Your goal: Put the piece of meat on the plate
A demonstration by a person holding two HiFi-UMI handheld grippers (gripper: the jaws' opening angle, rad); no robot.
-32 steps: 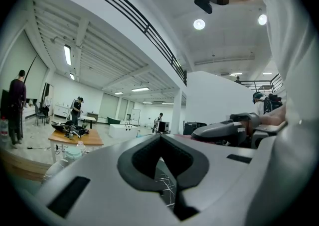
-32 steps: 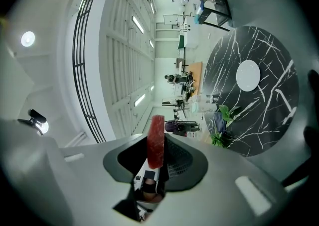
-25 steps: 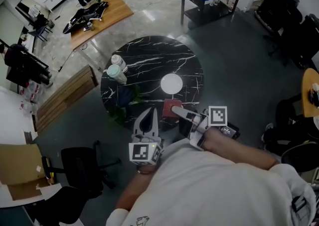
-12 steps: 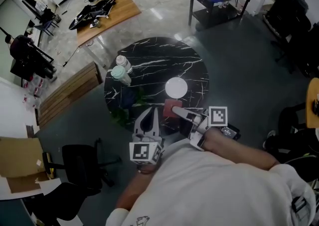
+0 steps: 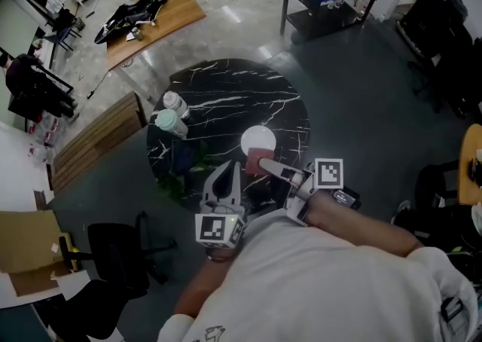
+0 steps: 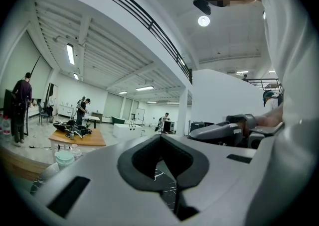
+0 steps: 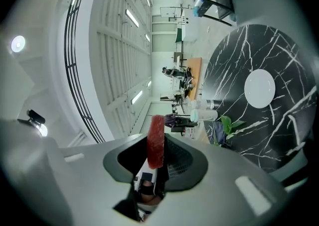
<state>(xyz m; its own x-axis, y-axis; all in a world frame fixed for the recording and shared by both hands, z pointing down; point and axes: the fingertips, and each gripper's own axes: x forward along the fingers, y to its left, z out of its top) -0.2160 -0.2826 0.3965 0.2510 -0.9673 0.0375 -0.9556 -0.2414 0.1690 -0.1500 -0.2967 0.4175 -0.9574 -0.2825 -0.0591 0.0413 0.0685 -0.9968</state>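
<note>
Nearby, 2 bottles (image 5: 172, 113), leafy plant (image 7: 227, 122), plate (image 5: 258, 139)

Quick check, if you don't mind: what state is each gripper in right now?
Left gripper: shut, nothing between its jaws.
Right gripper: shut on the piece of meat.

A flat red slab of raw meat (image 7: 155, 141) stands on edge, pinched between the fingers of the right gripper (image 5: 269, 169). The small round white plate (image 5: 257, 138) lies flat on the black, white-veined marble counter (image 5: 226, 99), just beyond the meat.
</note>
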